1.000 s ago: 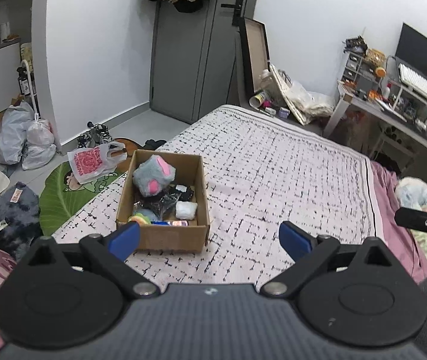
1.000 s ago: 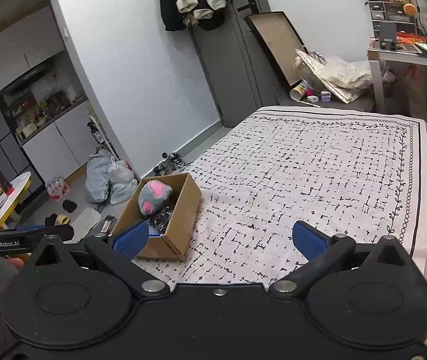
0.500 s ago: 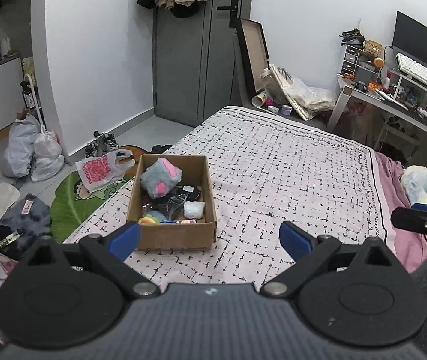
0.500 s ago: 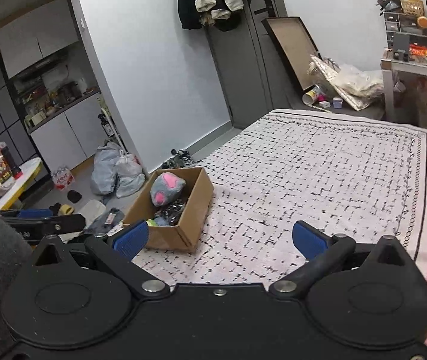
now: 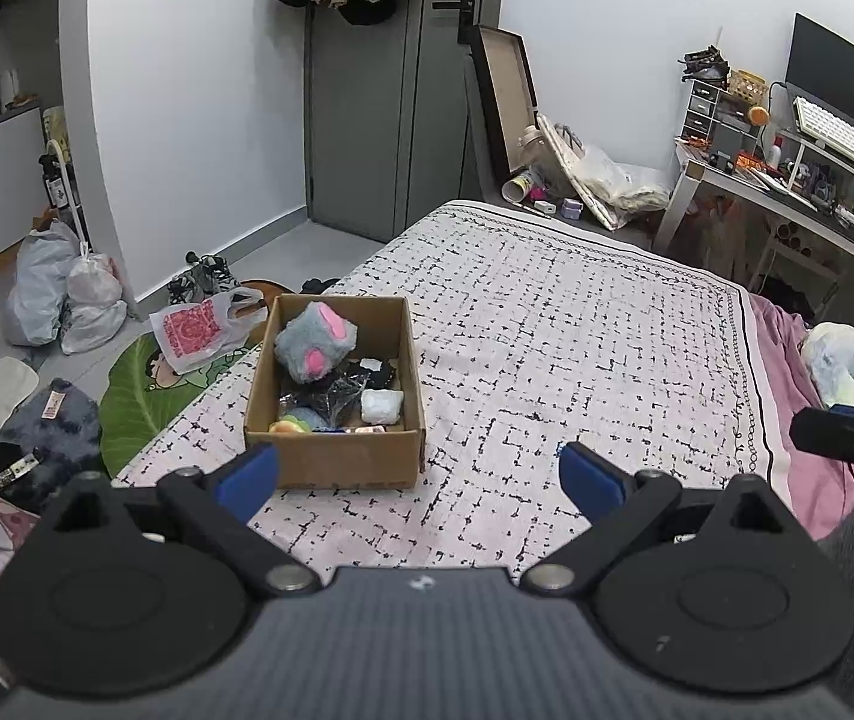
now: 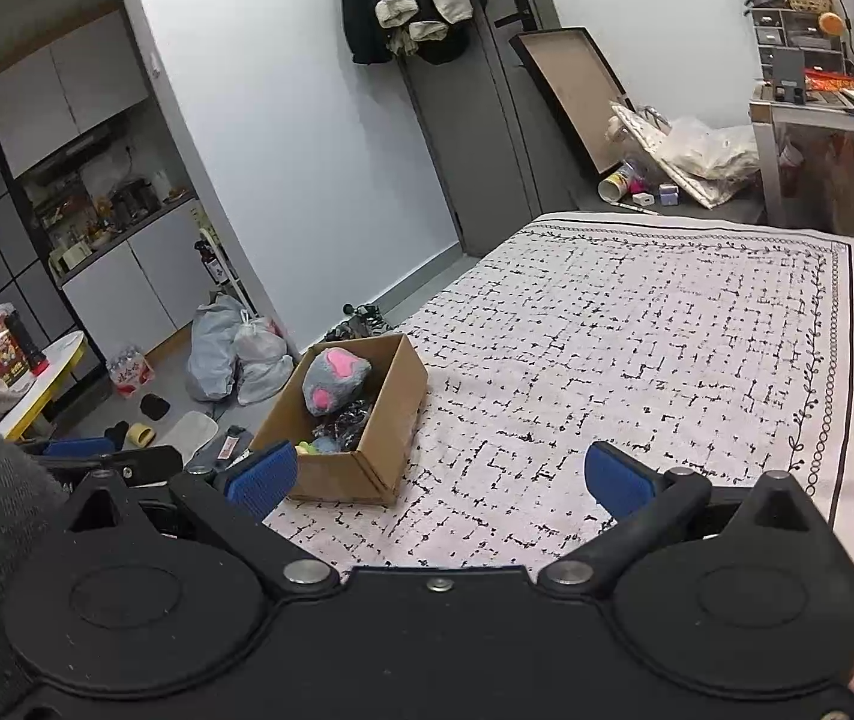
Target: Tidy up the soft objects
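A cardboard box sits near the left edge of the bed's black-and-white patterned blanket. Inside it lie a grey plush with pink patches, a white soft item, dark crumpled plastic and small green and yellow pieces. My left gripper hovers open just short of the box, nothing between its blue pads. My right gripper is open too, to the right of the box, which holds the same plush. The other gripper's tip shows at the right edge.
Pink bedding and a pale plush lie at the bed's right side. A cluttered desk stands beyond. On the floor left of the bed are plastic bags, a green mat, shoes and clothes. A grey door faces the bed.
Both grippers have drawn back and shifted a little, so the box now sits more central in the left wrist view. Both stay open and empty. Nothing on the bed has moved.
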A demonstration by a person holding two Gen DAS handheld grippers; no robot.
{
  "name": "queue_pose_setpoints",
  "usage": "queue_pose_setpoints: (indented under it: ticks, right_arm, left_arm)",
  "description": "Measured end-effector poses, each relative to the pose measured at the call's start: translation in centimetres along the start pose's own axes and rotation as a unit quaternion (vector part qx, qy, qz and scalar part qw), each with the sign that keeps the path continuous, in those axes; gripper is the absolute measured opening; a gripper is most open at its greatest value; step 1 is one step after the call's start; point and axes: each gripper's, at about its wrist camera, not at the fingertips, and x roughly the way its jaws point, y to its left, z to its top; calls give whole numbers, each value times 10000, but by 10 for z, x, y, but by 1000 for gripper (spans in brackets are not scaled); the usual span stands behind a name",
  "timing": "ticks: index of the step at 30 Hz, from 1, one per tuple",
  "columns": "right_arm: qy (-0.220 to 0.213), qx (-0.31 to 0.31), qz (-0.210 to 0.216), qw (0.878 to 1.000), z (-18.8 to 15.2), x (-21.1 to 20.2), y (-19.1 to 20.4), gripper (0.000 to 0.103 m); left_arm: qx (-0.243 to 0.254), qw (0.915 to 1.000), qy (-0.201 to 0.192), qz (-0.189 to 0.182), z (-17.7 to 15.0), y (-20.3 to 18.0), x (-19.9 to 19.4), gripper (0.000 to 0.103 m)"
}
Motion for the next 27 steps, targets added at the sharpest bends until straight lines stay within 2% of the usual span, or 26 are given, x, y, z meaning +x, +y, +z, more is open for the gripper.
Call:
queue_pose_setpoints:
  ticks: [27]
  right_arm:
    - [-99,88,-62,9999,-1,-4,-2,103]
  left_arm:
    - [-11,10000,-7,-2,2,-6,1,99]
